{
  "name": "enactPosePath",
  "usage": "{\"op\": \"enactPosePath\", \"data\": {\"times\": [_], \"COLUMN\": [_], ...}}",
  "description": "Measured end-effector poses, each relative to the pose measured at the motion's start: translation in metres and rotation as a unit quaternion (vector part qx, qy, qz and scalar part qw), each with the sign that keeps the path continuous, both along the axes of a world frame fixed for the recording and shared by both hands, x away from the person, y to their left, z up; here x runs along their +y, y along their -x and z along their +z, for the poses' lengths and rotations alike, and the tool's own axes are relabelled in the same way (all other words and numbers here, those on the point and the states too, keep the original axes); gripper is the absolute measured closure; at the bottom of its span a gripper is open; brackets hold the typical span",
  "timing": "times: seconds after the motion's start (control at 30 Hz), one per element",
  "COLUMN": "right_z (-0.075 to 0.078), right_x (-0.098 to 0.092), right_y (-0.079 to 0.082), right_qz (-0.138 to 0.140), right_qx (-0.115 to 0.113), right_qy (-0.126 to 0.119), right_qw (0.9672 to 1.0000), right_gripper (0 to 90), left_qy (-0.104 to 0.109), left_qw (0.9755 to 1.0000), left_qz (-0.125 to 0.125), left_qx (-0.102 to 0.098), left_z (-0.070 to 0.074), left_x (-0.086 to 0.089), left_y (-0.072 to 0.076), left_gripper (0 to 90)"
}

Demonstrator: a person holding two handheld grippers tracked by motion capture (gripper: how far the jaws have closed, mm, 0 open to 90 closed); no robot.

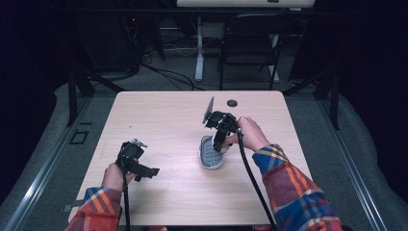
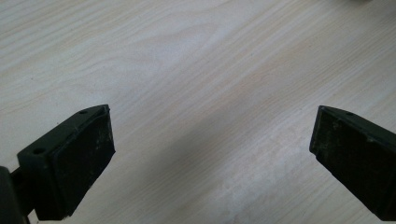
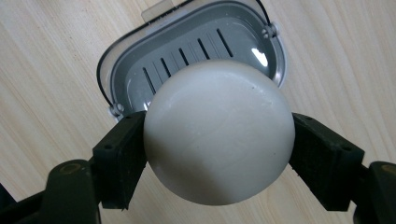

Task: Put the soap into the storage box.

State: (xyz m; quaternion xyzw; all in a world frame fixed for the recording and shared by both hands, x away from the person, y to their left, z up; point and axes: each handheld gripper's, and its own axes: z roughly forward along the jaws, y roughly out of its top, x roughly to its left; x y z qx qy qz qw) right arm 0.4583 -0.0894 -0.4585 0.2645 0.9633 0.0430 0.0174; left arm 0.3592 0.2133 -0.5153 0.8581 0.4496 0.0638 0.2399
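**Round soap held over its grey dish**

The right hand-held gripper (image 3: 218, 154) is clenched on a bar of soap (image 3: 218, 135): a smooth, off-white, rounded cake with a faint waxy sheen and a few fine scuff lines across its face. Its two black jaws, matte and blocky, press on the soap's left and right sides. In the right gripper view the soap hangs just above and in front of a soap dish (image 3: 135, 70), an oval tray of grey plastic with a row of narrow drain slots in its floor and a glossy clear rim around it. In the high view the dish (image 1: 207, 156) lies flat near the middle of the tabletop (image 1: 163, 115), right of centre, with the right hand-held gripper (image 1: 222, 142) just above its far edge.

The tabletop is pale wood-grain laminate, with long soft streaks running across it.

The left hand-held gripper (image 1: 153, 172) rests low over the near left part of the tabletop, well apart from the dish. Its jaws stand released and wide, bare wood between the dull, lightly scratched pads (image 2: 84, 163).
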Motion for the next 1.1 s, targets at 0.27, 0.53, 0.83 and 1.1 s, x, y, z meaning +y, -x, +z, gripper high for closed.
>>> {"op": "enactPosePath", "data": {"times": [0.27,0.53,0.83,1.1], "right_z": [-0.003,-0.012,-0.020,-0.030], "right_x": [0.007,0.013,0.017,0.019], "right_y": [-0.002,-0.007,-0.010,-0.012], "right_qz": [0.004,0.006,0.007,0.008], "right_qx": [0.004,0.011,0.017,0.026], "right_qy": [0.003,-0.004,-0.008,-0.005], "right_qw": [1.0000,0.9999,0.9998,0.9996], "right_gripper": [23.5,23.5,23.5,23.5], "left_qy": [0.000,0.000,0.000,0.000], "left_qw": [1.0000,1.0000,1.0000,1.0000], "left_qz": [0.000,-0.001,-0.002,-0.004], "left_qx": [0.000,0.000,0.001,0.002], "left_z": [0.000,0.000,0.000,0.000], "left_x": [0.000,0.000,0.000,-0.001], "left_y": [0.000,0.000,0.000,0.000], "left_gripper": [0.0,0.0,0.0,0.0]}}
